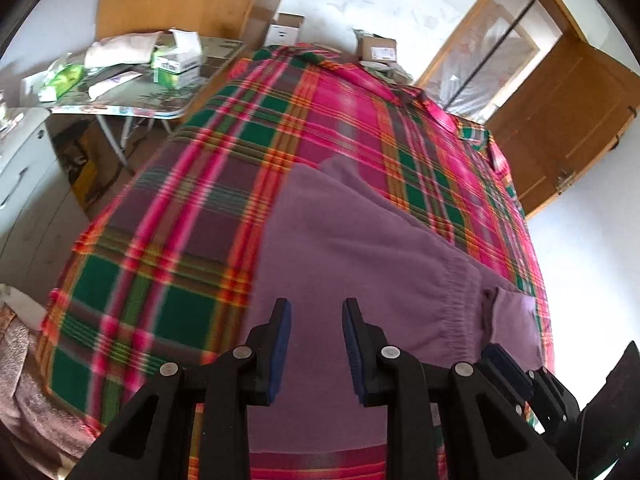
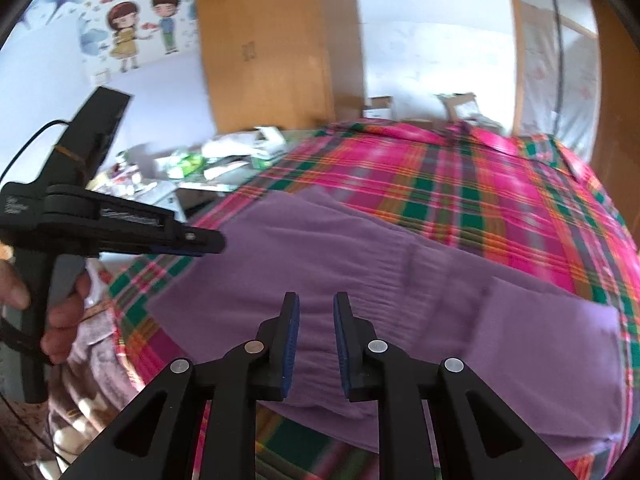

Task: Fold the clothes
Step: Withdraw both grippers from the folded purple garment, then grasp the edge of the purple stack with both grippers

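Purple sweatpants (image 1: 352, 248) lie flat on a bed with a pink, green and orange plaid cover (image 1: 168, 208); their gathered waistband (image 1: 460, 304) is toward the right. My left gripper (image 1: 316, 312) hovers open above the purple cloth, nothing between its blue pads. In the right wrist view the same sweatpants (image 2: 304, 264) spread across the plaid cover (image 2: 500, 200), and my right gripper (image 2: 316, 306) is open just over the elastic waistband (image 2: 400, 276). The left gripper (image 2: 200, 242) shows at the left edge, held by a hand (image 2: 60, 316), above the garment's left end.
A cluttered folding table (image 1: 132, 104) with boxes and packets stands left of the bed. A white cabinet (image 1: 24, 184) is nearer left. A wooden wardrobe (image 2: 272, 48), cardboard boxes (image 1: 378, 48) and a wooden door (image 1: 560, 120) lie beyond. A fuzzy blanket (image 2: 96, 360) hangs at the bed's near-left corner.
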The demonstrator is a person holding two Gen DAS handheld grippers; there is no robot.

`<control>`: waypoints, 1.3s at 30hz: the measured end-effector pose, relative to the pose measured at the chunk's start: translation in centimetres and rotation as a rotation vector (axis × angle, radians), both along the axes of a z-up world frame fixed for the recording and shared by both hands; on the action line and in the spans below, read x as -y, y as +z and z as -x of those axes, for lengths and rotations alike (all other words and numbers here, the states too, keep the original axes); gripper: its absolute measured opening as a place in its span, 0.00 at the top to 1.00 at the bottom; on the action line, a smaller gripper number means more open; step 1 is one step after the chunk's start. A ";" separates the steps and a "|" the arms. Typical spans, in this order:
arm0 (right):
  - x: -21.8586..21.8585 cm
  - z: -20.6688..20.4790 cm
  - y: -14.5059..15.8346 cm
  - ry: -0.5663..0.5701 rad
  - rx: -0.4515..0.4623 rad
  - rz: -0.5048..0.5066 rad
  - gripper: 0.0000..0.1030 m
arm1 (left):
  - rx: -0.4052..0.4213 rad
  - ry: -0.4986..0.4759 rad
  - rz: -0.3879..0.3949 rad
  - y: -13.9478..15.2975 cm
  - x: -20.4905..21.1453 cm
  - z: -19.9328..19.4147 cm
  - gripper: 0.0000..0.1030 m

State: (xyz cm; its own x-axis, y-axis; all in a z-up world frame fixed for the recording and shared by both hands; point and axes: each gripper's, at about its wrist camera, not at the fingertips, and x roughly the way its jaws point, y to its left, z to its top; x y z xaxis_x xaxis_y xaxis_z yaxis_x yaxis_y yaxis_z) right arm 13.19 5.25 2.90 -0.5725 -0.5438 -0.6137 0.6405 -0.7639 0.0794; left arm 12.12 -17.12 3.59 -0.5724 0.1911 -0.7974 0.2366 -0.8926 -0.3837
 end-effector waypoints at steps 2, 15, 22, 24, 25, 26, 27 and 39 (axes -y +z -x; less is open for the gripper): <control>1.5 -0.4 -0.3 0.043 0.005 -0.004 0.79 | 0.009 0.025 -0.014 -0.3 1.2 -0.3 0.74; 9.1 -2.0 -3.4 0.247 0.068 -0.072 0.77 | 0.057 0.063 -0.041 -2.2 4.0 -1.7 0.74; 10.4 -3.2 -4.5 0.281 0.056 -0.110 0.77 | 0.066 0.063 -0.061 -3.1 4.6 -1.9 0.74; 10.6 -3.4 -4.5 0.293 0.057 -0.113 0.77 | 0.066 0.064 -0.068 -3.2 4.8 -1.8 0.74; 10.7 -3.6 -4.5 0.292 0.050 -0.118 0.77 | 0.066 0.063 -0.073 -3.3 4.9 -1.7 0.74; 10.8 -3.6 -4.4 0.293 0.051 -0.117 0.77 | 0.067 0.061 -0.081 -3.3 5.0 -1.6 0.74; 10.8 -3.6 -4.3 0.296 0.055 -0.110 0.77 | 0.067 0.057 -0.086 -3.4 5.1 -1.5 0.74; 12.9 -3.7 -5.1 0.224 -0.005 -0.175 0.56 | 0.069 0.005 -0.161 -4.0 5.9 1.2 0.71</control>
State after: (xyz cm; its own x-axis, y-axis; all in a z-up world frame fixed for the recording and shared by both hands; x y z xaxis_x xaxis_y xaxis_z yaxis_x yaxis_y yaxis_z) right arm 16.93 -7.61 -2.17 -0.4537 -0.5427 -0.7068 0.7946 -0.6054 -0.0453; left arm 10.96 -23.00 -0.45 -0.5190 0.3168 -0.7939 0.2717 -0.8195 -0.5046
